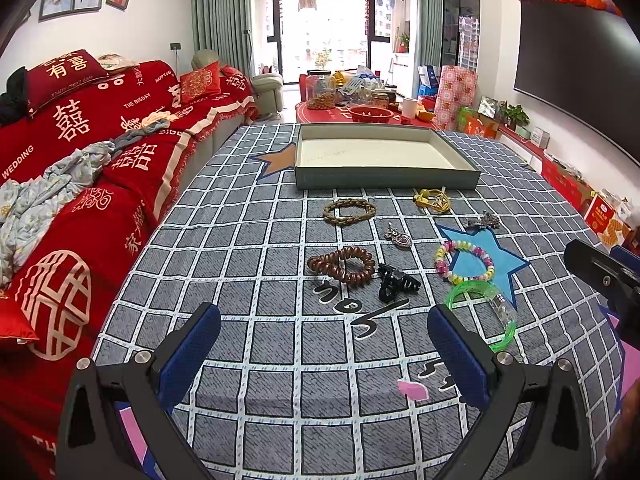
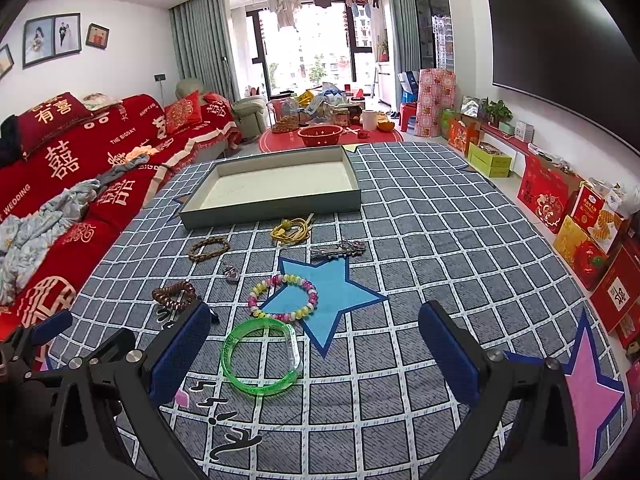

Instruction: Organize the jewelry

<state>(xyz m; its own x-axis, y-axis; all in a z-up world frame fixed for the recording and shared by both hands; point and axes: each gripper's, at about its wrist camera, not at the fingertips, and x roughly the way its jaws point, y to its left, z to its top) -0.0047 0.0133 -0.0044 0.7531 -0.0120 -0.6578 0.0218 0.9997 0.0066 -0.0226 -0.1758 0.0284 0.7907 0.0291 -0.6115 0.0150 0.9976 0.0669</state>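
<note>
Both hand-held grippers, left [image 1: 324, 344] and right [image 2: 316, 344], are hovering wide open, empty; the green bangle [image 2: 260, 356] (stiff, light, probably slippery) is inviting a rim pinch.

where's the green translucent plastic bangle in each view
Left wrist view: the green translucent plastic bangle lies low on the right, just past the left gripper's right finger, on the checked cloth.
Right wrist view: it lies low and left of centre, beside the right gripper's left finger.
Shared landmark: the blue star patch with the multicoloured bead bracelet overlapping it, just beyond the bangle in both views.
</note>
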